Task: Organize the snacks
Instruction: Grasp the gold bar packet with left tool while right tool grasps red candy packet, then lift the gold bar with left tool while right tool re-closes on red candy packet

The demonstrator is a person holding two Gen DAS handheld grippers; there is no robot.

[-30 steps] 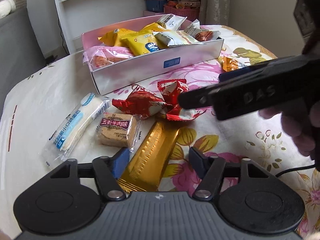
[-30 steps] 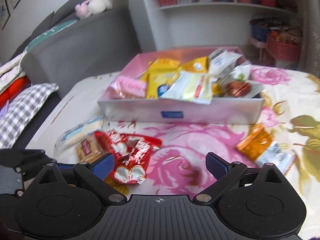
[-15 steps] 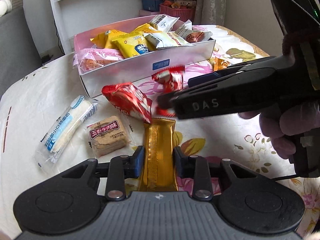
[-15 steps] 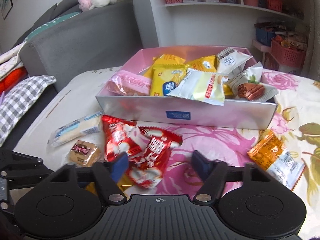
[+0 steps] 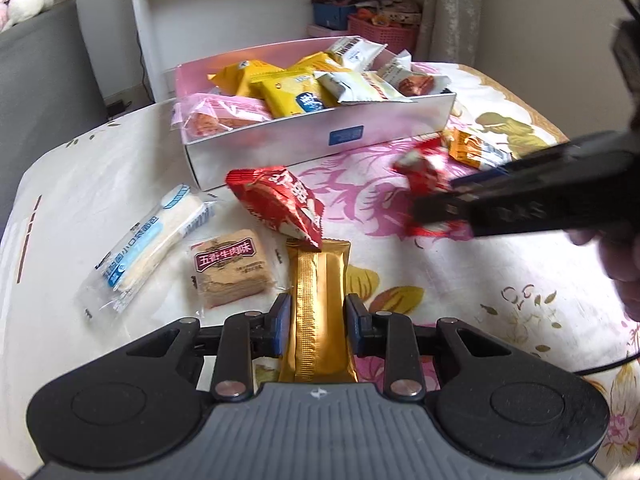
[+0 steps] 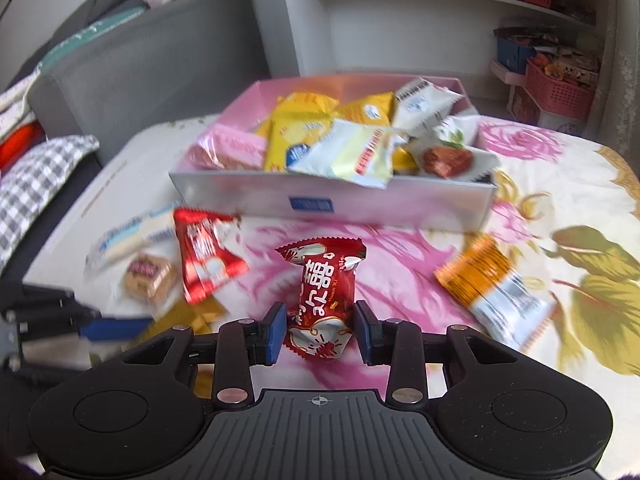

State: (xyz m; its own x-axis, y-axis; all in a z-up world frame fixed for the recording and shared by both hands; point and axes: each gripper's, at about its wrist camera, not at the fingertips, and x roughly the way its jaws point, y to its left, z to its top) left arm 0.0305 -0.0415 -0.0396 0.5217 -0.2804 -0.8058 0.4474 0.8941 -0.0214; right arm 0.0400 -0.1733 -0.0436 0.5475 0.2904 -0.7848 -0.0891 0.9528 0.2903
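Left wrist view: the left gripper (image 5: 318, 322) is clamped on the near end of a gold bar wrapper (image 5: 318, 300), which stretches forward between its blue pads. A second red packet (image 5: 278, 204) rests on the bar's far tip. Left of the fingers lie a brown biscuit pack (image 5: 230, 272) and a long white-and-blue pack (image 5: 146, 240). Right wrist view: the right gripper (image 6: 320, 330) pinches a red candy packet (image 6: 324, 300) upright, raised above the floral cloth (image 6: 400, 260). Straight ahead stands the pink snack box (image 6: 360, 202), piled with packets; an orange pack (image 6: 484, 280) lies ahead-right.
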